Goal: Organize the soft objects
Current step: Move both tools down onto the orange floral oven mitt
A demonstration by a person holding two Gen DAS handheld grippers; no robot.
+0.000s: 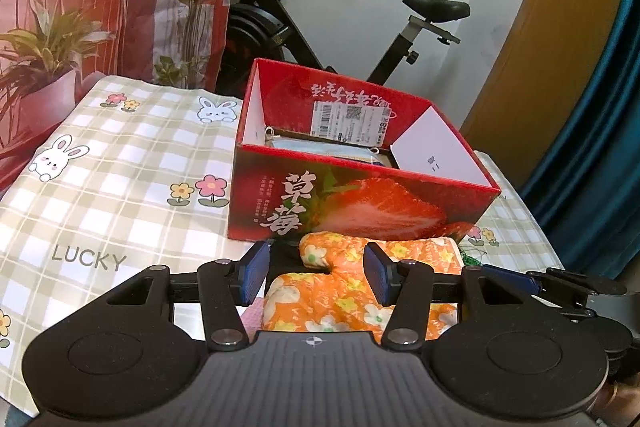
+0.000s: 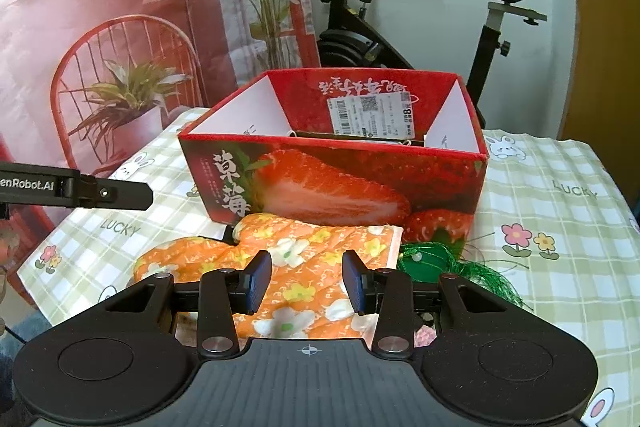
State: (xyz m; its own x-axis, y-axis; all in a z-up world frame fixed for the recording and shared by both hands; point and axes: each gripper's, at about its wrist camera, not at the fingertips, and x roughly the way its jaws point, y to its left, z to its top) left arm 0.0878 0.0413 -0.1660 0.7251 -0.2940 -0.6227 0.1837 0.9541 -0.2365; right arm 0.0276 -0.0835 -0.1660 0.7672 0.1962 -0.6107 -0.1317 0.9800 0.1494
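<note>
L gripper (image 1: 316, 275) tilts down toward the table, blue pads apart w/ the orange floral oven mitt (image 1: 352, 291) lying below and between them; pads don't press on it, so released. R gripper (image 2: 307, 281) points down at a similar slant, jaws narrower but also apart, hovering over the same mitt (image 2: 304, 267), nothing clamped. In the right wrist view the L gripper's black finger pokes in from the left edge, above the cloth.

Mitt lies flat on the checked bunny tablecloth (image 1: 120, 163), its far edge just beside the front wall of the red strawberry box (image 1: 360, 203). A green mesh bundle (image 2: 444, 263) sits at the mitt's right end, near the box's front corner. Box is open-topped; blue face masks (image 1: 320, 149) lie on its floor.

Room: cloth left of the box is bare, also right of it in the right wrist view. Behind the table stands an exercise bike (image 1: 320, 19).
</note>
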